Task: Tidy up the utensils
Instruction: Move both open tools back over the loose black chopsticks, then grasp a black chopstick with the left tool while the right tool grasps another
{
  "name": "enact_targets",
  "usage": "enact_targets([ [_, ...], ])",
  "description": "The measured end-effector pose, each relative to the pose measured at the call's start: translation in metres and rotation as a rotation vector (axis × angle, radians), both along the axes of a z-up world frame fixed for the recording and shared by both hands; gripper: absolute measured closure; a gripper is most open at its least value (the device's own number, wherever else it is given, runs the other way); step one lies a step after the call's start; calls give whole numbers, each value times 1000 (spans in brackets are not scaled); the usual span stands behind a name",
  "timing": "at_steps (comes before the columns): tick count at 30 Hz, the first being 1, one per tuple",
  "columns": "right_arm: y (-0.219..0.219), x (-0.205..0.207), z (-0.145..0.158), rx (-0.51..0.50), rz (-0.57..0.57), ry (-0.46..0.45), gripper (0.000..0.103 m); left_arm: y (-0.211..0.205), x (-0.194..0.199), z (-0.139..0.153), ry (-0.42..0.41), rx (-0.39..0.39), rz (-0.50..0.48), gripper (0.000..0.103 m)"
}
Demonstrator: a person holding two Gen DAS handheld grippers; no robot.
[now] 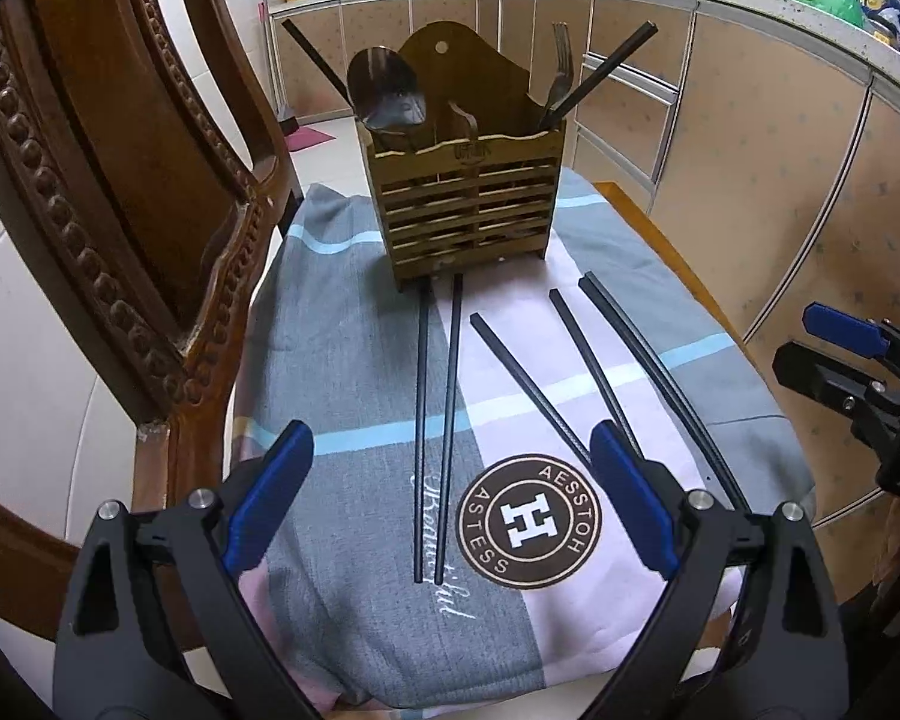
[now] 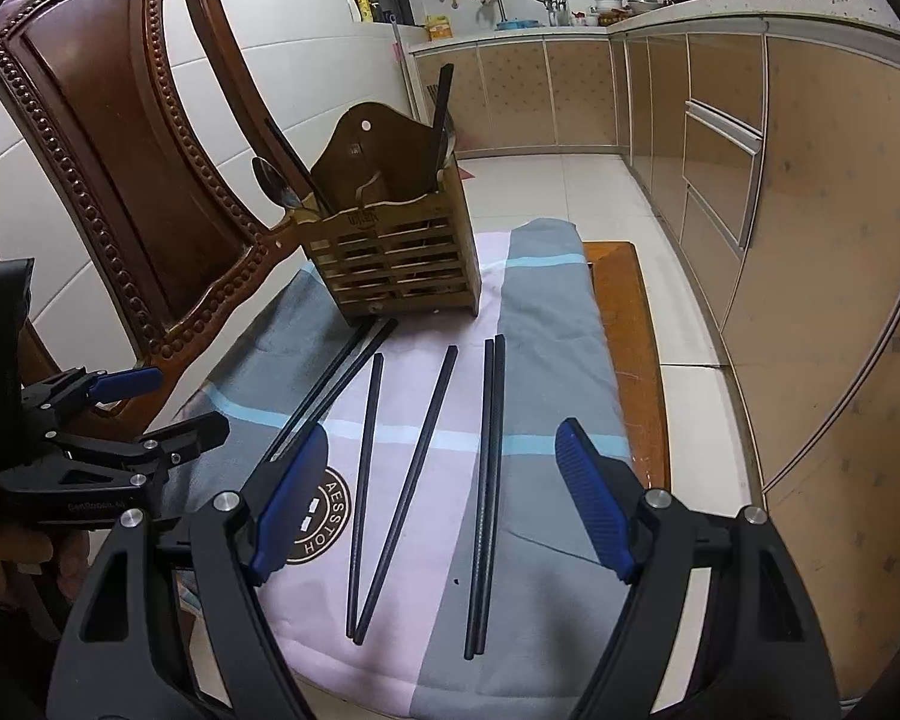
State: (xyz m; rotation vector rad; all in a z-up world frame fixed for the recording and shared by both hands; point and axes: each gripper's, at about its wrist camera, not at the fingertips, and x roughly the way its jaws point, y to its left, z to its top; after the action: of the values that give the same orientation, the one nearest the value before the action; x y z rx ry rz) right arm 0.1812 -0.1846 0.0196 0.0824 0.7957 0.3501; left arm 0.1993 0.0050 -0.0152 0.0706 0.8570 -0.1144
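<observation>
A slatted wooden utensil holder [image 1: 468, 204] [image 2: 390, 264] stands at the far end of a striped cloth [image 1: 342, 324] [image 2: 546, 276]. It holds a spoon [image 1: 384, 90], a fork [image 1: 561, 66] and slanting black chopsticks. Several more black chopsticks lie loose on the cloth: a close pair [image 1: 435, 420] [image 2: 330, 390], two splayed singles [image 1: 528, 384] [image 2: 414, 468], and another pair [image 1: 660, 384] [image 2: 489, 480]. My left gripper [image 1: 456, 504] [image 2: 174, 402] hovers open over the near ends of the left pair. My right gripper [image 2: 444, 504] [image 1: 795, 333] is open above the splayed singles and the right pair, holding nothing.
A carved wooden chair back [image 1: 120, 180] [image 2: 120, 120] rises on the left, close to the holder. Kitchen cabinets [image 1: 780, 150] [image 2: 810, 240] run along the right and back, with a cluttered counter above. White tiled floor lies around the cloth-covered seat.
</observation>
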Motion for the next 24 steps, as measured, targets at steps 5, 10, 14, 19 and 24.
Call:
enact_targets([
  [5, 2, 1, 0, -7, 6, 6, 26, -6, 1, -5, 11, 11, -19, 11],
  [10, 3, 0, -1, -25, 6, 0, 26, -6, 2, -8, 22, 14, -13, 11],
  [14, 2, 8, -6, -48, -10, 12, 27, 1, 13, -15, 36, 11, 22, 12],
  [19, 2, 46, -17, -100, -35, 27, 28, 15, 47, -21, 34, 25, 82, 16],
  [24, 3, 89, -51, -135, -45, 106, 37, 25, 88, -31, 34, 17, 119, 26],
])
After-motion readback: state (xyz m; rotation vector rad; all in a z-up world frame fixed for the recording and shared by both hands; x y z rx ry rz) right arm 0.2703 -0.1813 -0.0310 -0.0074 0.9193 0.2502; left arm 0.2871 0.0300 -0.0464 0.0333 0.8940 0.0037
